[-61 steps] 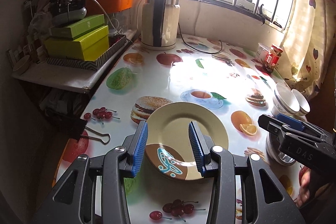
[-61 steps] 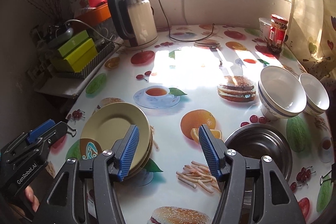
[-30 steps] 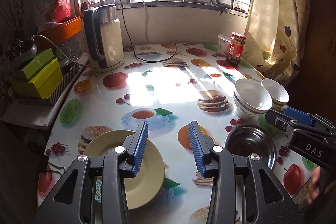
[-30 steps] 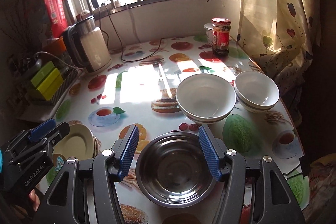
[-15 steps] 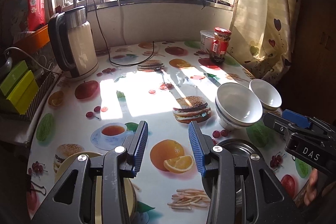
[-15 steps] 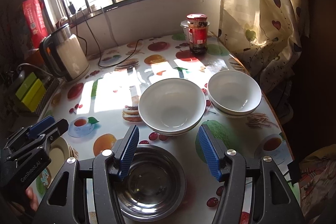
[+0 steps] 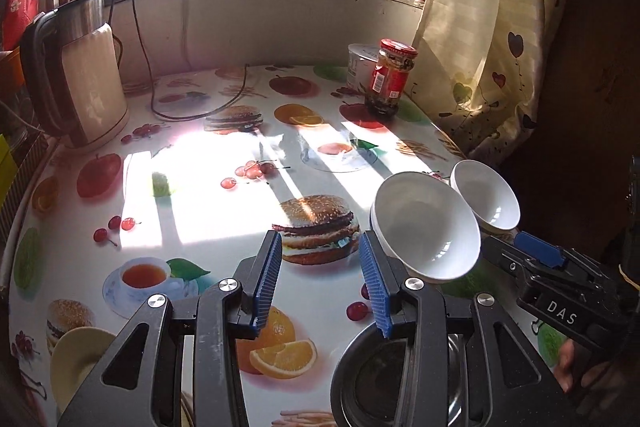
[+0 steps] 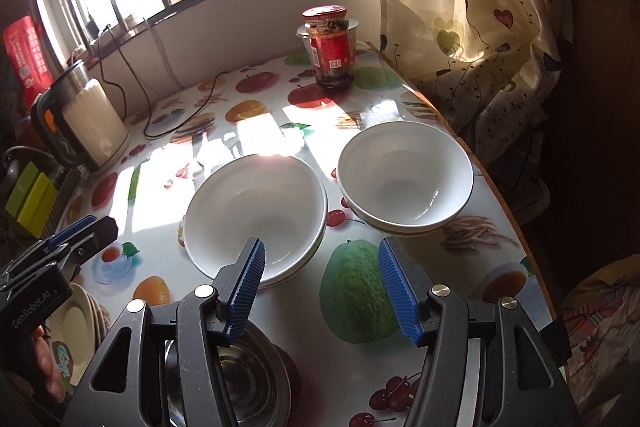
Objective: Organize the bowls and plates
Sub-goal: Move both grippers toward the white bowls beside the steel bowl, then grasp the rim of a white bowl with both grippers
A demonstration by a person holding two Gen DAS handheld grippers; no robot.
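Note:
Two stacks of white bowls stand on the fruit-print table: a larger stack [image 8: 256,215] [image 7: 426,231] and a smaller one [image 8: 404,175] [image 7: 486,201] to its right near the table edge. A steel bowl [image 8: 240,383] [image 7: 368,379] sits below my fingers in both views. Cream plates [image 8: 76,335] [image 7: 76,363] lie stacked at the left. My left gripper [image 7: 320,279] is open and empty above the table, left of the larger stack. My right gripper [image 8: 322,287] is open and empty, just in front of both bowl stacks.
A red-labelled jar [image 8: 332,51] and a white tub [image 7: 360,65] stand at the back right. A kettle [image 7: 76,83] with its cord stands at the back left. Green boxes [image 8: 28,195] sit on a side shelf. The curtain [image 8: 480,27] hangs past the right table edge.
Both grippers have swung right, away from the plates, towards the bowls. The steel bowl has slid under the fingers and the white bowls loom larger. Both grippers stay open.

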